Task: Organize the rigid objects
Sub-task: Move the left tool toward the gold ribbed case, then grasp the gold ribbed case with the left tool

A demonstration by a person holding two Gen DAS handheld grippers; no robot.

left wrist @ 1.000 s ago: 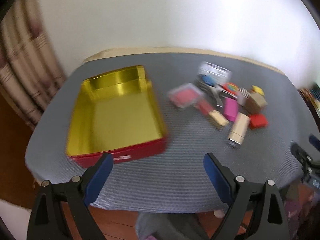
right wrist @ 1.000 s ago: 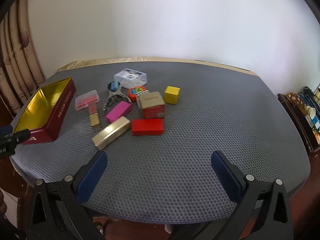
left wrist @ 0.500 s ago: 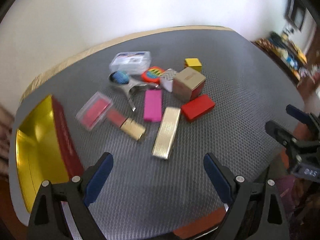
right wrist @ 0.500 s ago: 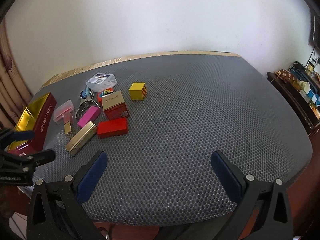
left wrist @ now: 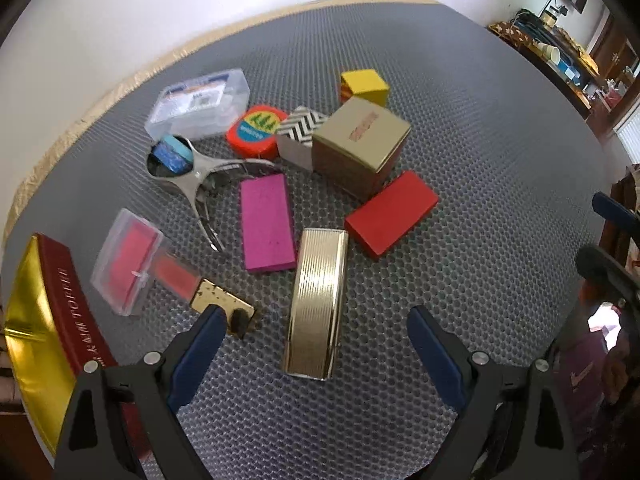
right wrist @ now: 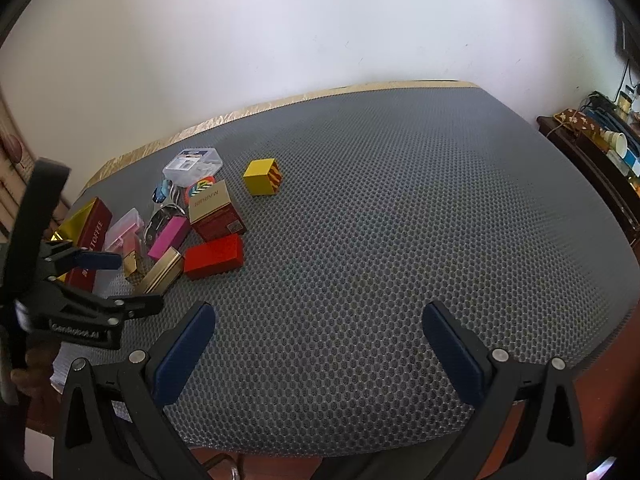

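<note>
L gripper (left wrist: 314, 322) now nearer gold case (left wrist: 316, 302)

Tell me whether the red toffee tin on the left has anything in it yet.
Cannot tell fully. The red tin is open, and the part of its gold interior in view is bare, but most of it lies outside both views.

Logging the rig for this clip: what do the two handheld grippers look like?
Both the left gripper and the right gripper have black plastic frames with silver screws and jaws faced with dark blue pads. The left one carries white lettering on its side, too blurred to read.

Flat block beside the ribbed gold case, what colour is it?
Magenta pink block, clearest in the left wrist view.
</note>
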